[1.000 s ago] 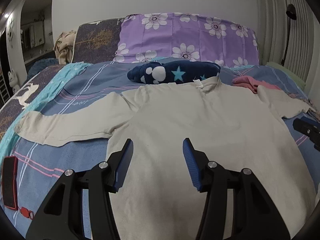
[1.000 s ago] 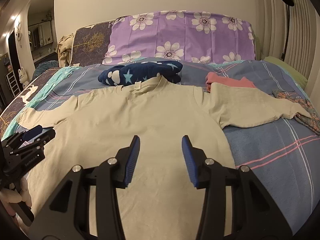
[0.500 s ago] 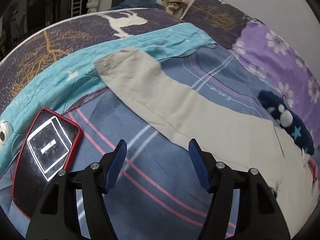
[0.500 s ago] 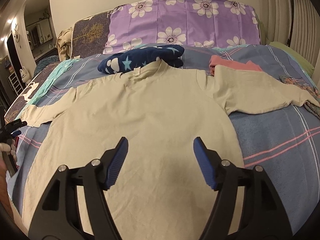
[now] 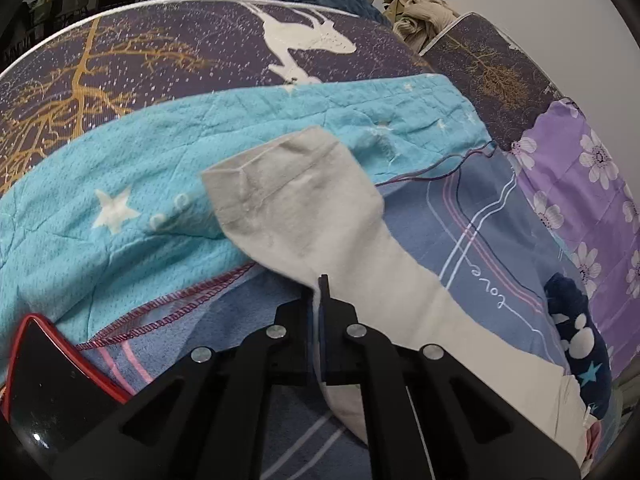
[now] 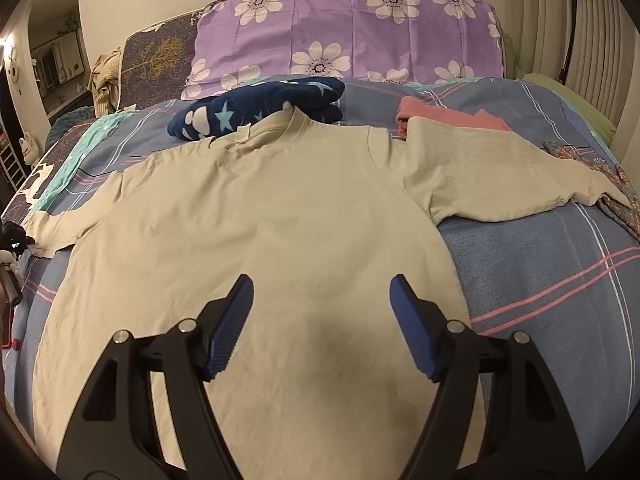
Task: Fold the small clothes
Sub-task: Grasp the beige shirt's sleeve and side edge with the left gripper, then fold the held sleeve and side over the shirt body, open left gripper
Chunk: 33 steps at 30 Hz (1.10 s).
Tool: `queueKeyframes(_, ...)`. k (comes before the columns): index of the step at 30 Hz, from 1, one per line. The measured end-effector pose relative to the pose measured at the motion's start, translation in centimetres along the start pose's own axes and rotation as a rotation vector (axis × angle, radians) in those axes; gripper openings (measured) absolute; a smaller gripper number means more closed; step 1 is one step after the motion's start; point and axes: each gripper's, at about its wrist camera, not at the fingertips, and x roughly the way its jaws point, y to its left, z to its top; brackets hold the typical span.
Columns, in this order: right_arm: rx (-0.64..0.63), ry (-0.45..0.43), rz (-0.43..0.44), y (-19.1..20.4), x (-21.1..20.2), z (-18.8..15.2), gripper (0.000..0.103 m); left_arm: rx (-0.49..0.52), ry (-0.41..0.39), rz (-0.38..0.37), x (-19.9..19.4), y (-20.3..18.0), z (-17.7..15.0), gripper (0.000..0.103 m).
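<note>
beige shirt (image 6: 256, 240) lying spread flat on the bed (image 6: 552, 264), its left sleeve (image 5: 320, 216) being pinched.
the left gripper (image 5: 320, 292) is clamping the sleeve's lower edge, near a red phone (image 5: 44, 376); the right gripper (image 6: 320, 312) is hovering wide open over the shirt's lower body. a navy star blanket (image 6: 264, 108) is sitting at the collar, pink cloth (image 6: 448, 116) beside the other sleeve.
</note>
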Motion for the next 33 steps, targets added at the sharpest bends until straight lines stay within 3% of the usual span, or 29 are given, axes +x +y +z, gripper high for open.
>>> queueKeyframes(4, -0.010, -0.030, -0.005, 0.1, -0.4, 0.4, 0.072, 0.231, -0.153, -0.006, -5.3, -6.0, -0.7, 0.001)
queueKeyframes(8, 0.002, -0.037, 0.014, -0.3, -0.6, 0.4, 0.072, 0.422, -0.246, -0.121, -11.2, -13.0, -3.0, 0.002)
queueKeyframes(13, 0.017, -0.051, 0.026, -1.0, -0.9, 0.4, 0.072, 0.672, -0.312, -0.278, -16.8, -22.0, -9.3, 0.002)
queueKeyframes(19, 0.044, -0.064, 0.027, -2.4, -1.0, 0.5, 0.072, 0.900, -0.296, -0.455, -19.9, -29.8, -19.7, 0.002)
queueKeyframes(23, 0.066, -0.064, 0.025, -3.3, -0.9, 0.4, 0.072, 0.968, -0.207, -0.570, -20.1, -32.7, -25.9, 0.002)
queueKeyframes(24, 0.068, -0.063, 0.025, -3.3, -0.8, 0.4, 0.072, 0.988, -0.175, -0.595, -19.9, -33.2, -27.5, 0.006)
queueKeyframes(25, 0.070, -0.059, 0.025, -3.5, -0.7, 0.3, 0.072, 1.011, -0.145, -0.609, -19.6, -33.6, -28.9, 0.017)
queueKeyframes(27, 0.071, -0.051, 0.024, -3.8, -0.5, 0.2, 0.073, 1.068, -0.092, -0.624, -19.0, -34.0, -31.6, 0.031)
queueKeyframes(29, 0.070, -0.041, 0.024, -4.0, -0.3, 0.2, 0.073, 1.117, -0.071, -0.620, -18.7, -33.6, -33.5, 0.038)
queueKeyframes(33, 0.066, -0.013, 0.058, -4.5, 0.0, 0.6, 0.073, 1.128, -0.053, -0.626, -19.0, -30.9, -33.3, 0.051)
